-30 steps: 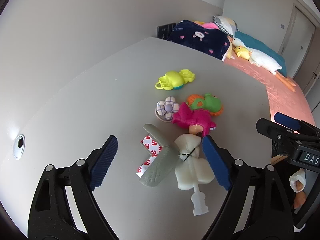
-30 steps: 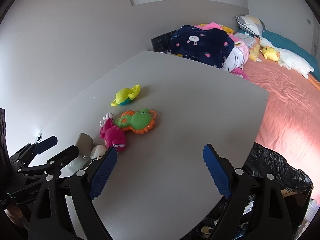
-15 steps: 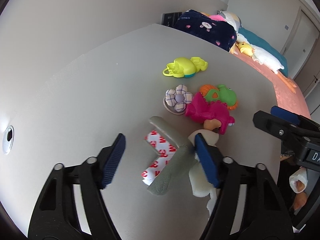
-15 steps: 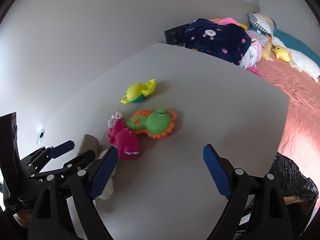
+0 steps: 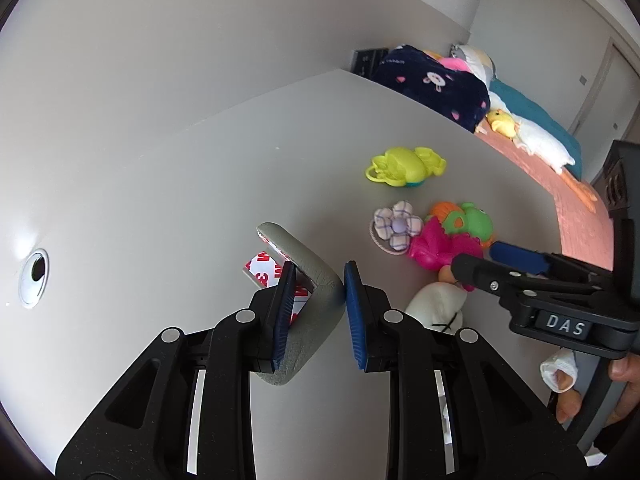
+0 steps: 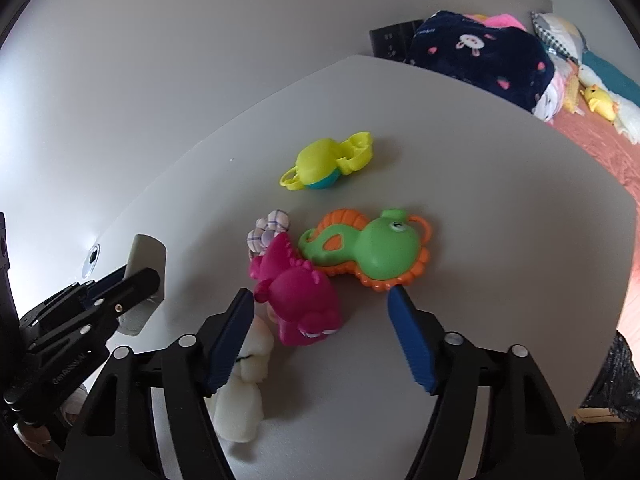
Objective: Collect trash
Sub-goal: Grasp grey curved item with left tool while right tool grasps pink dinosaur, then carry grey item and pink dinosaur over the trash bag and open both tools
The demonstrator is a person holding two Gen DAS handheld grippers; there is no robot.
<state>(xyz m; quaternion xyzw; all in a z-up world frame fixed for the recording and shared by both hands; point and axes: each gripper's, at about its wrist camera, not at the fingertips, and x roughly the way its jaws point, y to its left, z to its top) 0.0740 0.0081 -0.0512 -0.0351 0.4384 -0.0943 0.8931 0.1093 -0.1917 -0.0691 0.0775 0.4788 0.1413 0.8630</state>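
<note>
Left wrist view: one grey L-shaped foam corner guard (image 5: 316, 280), its adhesive backing printed red on white, lies on the grey table (image 5: 180, 200) with its bend caught between the two blue pads of the left gripper (image 5: 318, 312), whose jaws are closing and press on the foam from both sides. Just right of it sits one white cloth pouch (image 5: 438, 306) tied with dark thread, its lower part hidden behind the gripper's black frame. Beyond lie four toys: one checked fabric flower (image 5: 398, 226), one magenta toy (image 5: 440, 246), one green and orange toy (image 5: 472, 222) and, apart toward the far edge, one yellow-green toy (image 5: 404, 164). The magenta and green toys are partly covered by the right gripper (image 5: 496, 266), which reaches in from the right; a bandaged fingertip shows below it. One round hole (image 5: 36, 276) marks the tabletop at left.

From the right wrist, the right gripper (image 6: 320, 336) is half spread and closing, with the magenta toy (image 6: 300, 296) between its pads and no contact visible. The pouch (image 6: 248, 384) lies mostly behind its left finger. The left gripper (image 6: 120, 280) covers much of the corner guard (image 6: 146, 256), so its pads cannot be made out here. A bed (image 6: 592, 136) with one dark blue blanket (image 6: 480, 60) stands past the table.
</note>
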